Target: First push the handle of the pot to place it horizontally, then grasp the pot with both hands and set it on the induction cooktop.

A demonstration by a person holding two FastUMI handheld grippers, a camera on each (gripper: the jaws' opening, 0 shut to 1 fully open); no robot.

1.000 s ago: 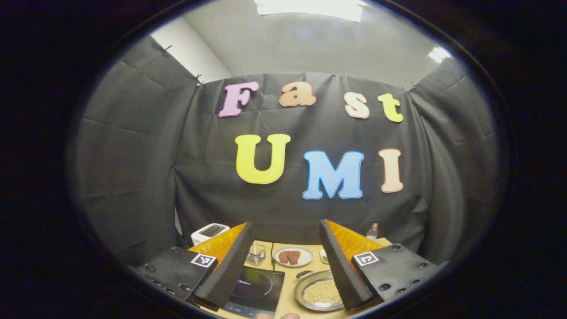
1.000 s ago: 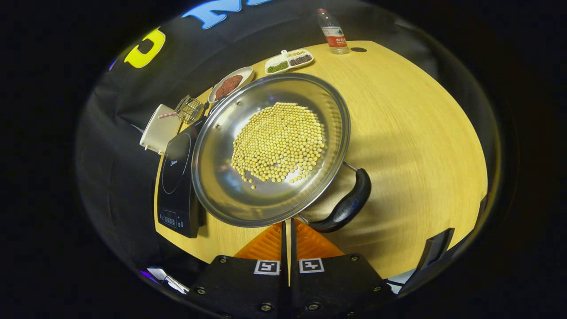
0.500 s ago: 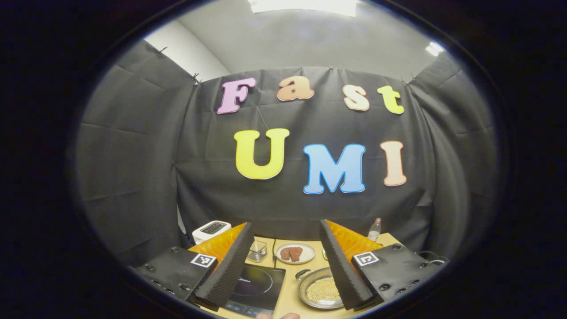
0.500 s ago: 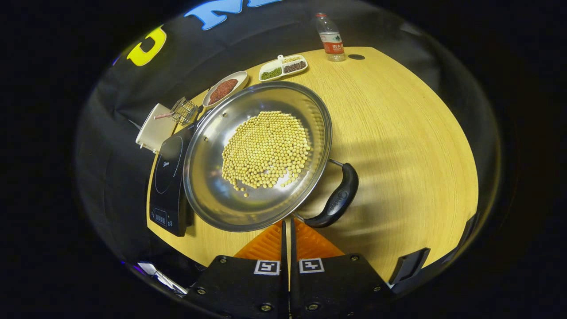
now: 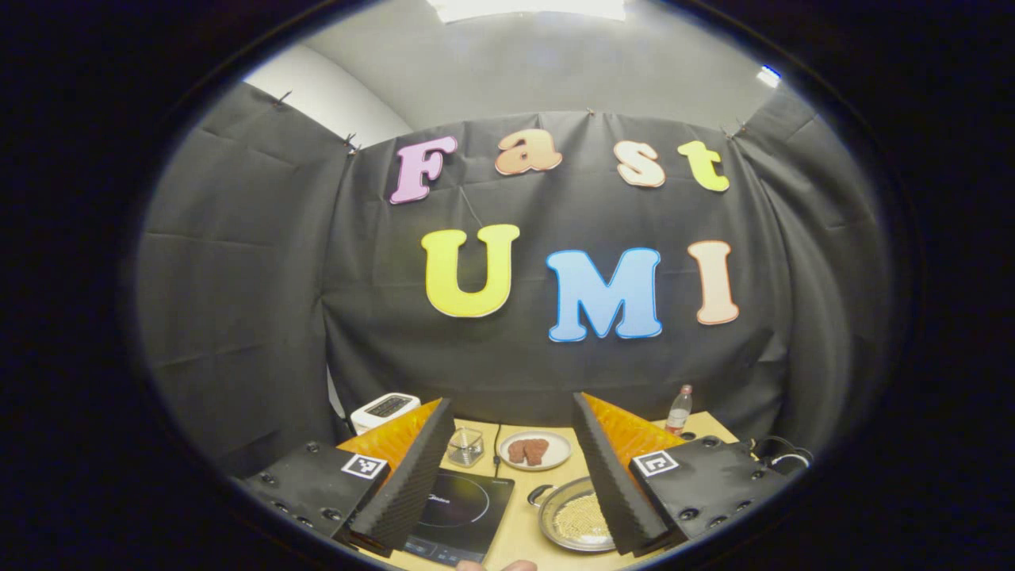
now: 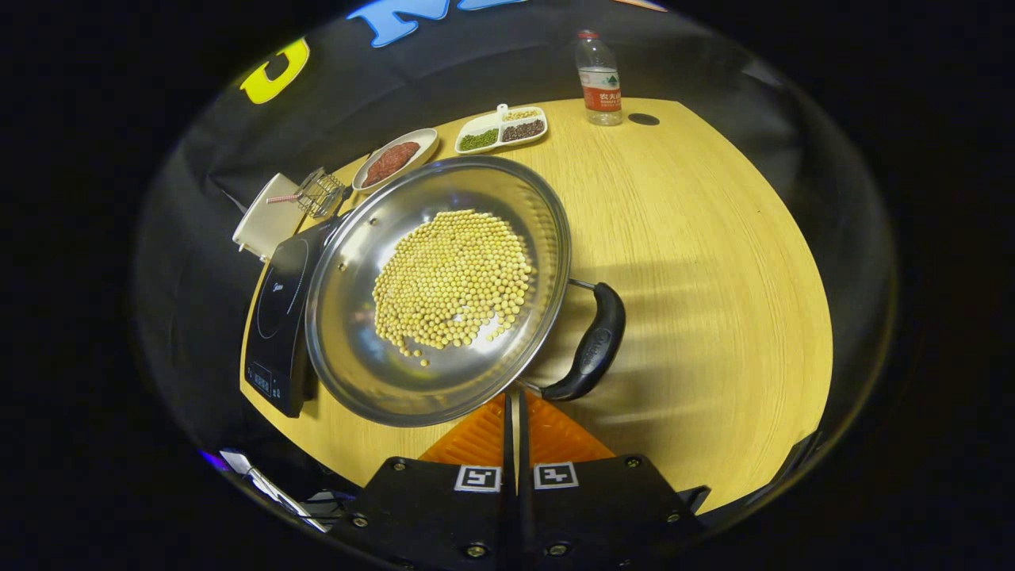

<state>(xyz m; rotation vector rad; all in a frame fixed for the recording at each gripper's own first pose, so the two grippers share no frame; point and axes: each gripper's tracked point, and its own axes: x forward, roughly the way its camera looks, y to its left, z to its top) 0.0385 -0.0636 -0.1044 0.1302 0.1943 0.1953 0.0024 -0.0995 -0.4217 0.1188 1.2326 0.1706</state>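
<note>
A steel pot (image 6: 357, 357) with yellow beans (image 6: 452, 277) in it rests on the wooden table (image 6: 714, 262). Its black side handle (image 6: 591, 345) points toward the table's near right. My right gripper (image 6: 514, 394) is shut with nothing between its fingers, and its tips touch the pot's near rim just left of the handle's base. The black induction cooktop (image 6: 277, 301) lies right beside the pot on the left. In the left gripper view, my left gripper (image 5: 511, 399) hangs open and high, well back from the cooktop (image 5: 456, 511) and the pot (image 5: 575, 519).
Along the table's back edge stand a white toaster (image 6: 266, 222), a small wire basket (image 6: 321, 193), a plate of red meat (image 6: 394, 156), a divided dish of beans (image 6: 501, 127) and a water bottle (image 6: 599, 79). The table's right half is bare wood.
In the right gripper view the pot and its handle have shifted left, and the handle has swung round a little. The left gripper view has drifted slightly, gripper still open.
</note>
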